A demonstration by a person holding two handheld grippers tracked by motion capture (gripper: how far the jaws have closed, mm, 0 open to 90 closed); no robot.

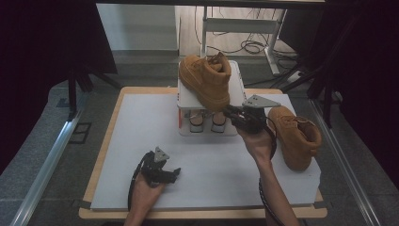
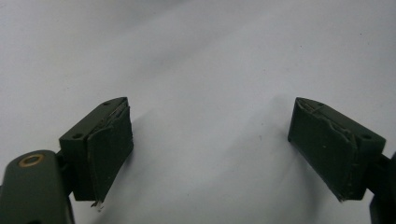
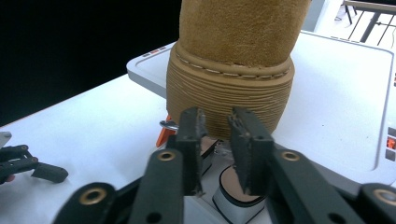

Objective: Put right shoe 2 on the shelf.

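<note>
While left tongs gape | right tongs nearly pressed together, empty | boot: ribbed heel, suede

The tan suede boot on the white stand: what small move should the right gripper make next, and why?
Probably ease the right gripper forward onto the heel of the tan suede boot and close. Its jaws stand narrowed just short of the ribbed sole, with nothing between them, and the boot overhangs the edge of the white stand. The left gripper rests open over the table.
</note>
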